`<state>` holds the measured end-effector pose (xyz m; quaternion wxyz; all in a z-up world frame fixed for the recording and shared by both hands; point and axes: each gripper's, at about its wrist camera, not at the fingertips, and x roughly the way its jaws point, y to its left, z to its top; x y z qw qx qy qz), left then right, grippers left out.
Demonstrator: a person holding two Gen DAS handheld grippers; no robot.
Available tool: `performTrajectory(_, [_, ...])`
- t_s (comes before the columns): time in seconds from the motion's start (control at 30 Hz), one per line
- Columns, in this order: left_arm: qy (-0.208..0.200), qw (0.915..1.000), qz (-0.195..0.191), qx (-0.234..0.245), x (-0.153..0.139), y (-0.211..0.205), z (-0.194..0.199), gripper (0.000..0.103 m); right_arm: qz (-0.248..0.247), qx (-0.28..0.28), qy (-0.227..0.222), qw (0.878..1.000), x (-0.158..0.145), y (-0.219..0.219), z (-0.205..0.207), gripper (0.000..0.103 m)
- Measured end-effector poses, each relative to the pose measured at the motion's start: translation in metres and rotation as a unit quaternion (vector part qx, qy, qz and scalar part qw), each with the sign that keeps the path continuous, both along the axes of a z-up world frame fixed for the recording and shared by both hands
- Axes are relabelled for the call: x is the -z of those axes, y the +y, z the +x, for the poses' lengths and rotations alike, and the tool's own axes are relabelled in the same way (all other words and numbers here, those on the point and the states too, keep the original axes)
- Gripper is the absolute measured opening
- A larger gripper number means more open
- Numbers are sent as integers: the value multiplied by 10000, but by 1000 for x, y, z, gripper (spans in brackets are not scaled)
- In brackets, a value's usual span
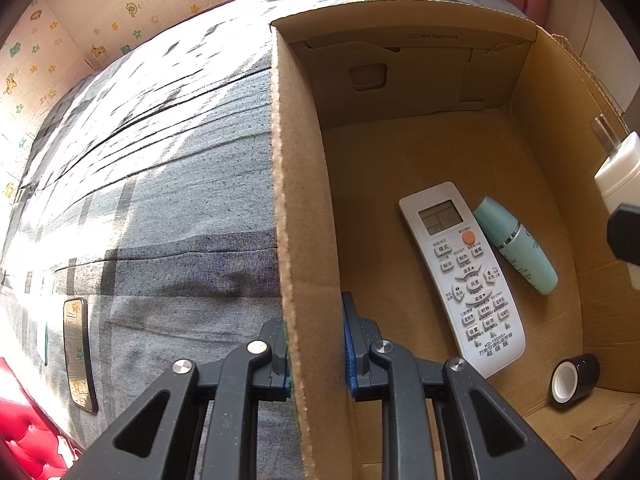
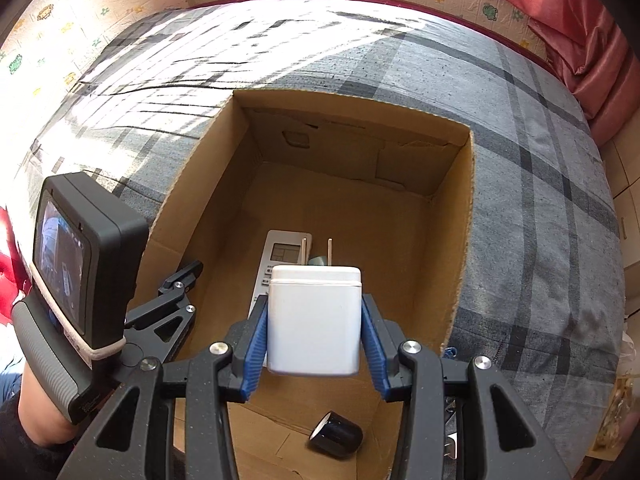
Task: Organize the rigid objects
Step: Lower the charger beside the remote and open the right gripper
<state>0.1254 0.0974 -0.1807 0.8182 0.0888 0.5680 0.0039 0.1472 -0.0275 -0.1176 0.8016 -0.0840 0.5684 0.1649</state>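
An open cardboard box (image 1: 308, 240) (image 2: 460, 216) sits on a grey plaid bed. Inside lie a white remote control (image 1: 464, 276) (image 2: 280, 256), a teal bottle (image 1: 516, 244) and a small black cap (image 1: 576, 378) (image 2: 336, 434). My left gripper (image 1: 316, 356) is shut on the box's left wall, one finger inside and one outside. My right gripper (image 2: 314, 332) is shut on a white plug adapter (image 2: 314, 320) with two prongs pointing away, held above the box over the remote. The adapter also shows at the right edge of the left wrist view (image 1: 618, 176).
A flat gold-faced object with a dark rim (image 1: 78, 354) lies on the bedsheet (image 1: 160, 200) left of the box. A wall with cartoon stickers (image 2: 120, 4) stands behind the bed. Red fabric (image 2: 576, 40) lies at the far right. The left gripper's body and camera (image 2: 84, 280) stand left of the box.
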Motion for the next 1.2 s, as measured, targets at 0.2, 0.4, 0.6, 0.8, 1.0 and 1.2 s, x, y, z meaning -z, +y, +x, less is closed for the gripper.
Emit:
performTrajectory(0.2, [1, 10000, -23, -6, 1, 1, 0, 21, -147, -78, 159, 9997, 22, 14, -2, 46])
performTrajectory(0.4, [-1, 10000, -20, 10, 1, 1, 0, 21, -298, -105, 264, 9992, 43, 21, -2, 46])
performTrajectory(0.6, [-7, 10000, -16, 12, 1, 0, 0, 21, -397, -84, 366, 9985, 59, 23, -1, 46])
performTrajectory(0.8, [-4, 10000, -17, 15, 1, 0, 0, 21, -386, -24, 433, 9983, 65, 20, 1, 46])
performTrajectory(1.0, [-12, 10000, 6, 24, 0, -1, -1, 21, -335, -31, 427, 9985, 64, 19, 3, 46])
performTrajectory(1.2, [0, 10000, 1, 16, 0, -1, -1, 21, -219, -96, 289, 9993, 57, 16, 3, 51])
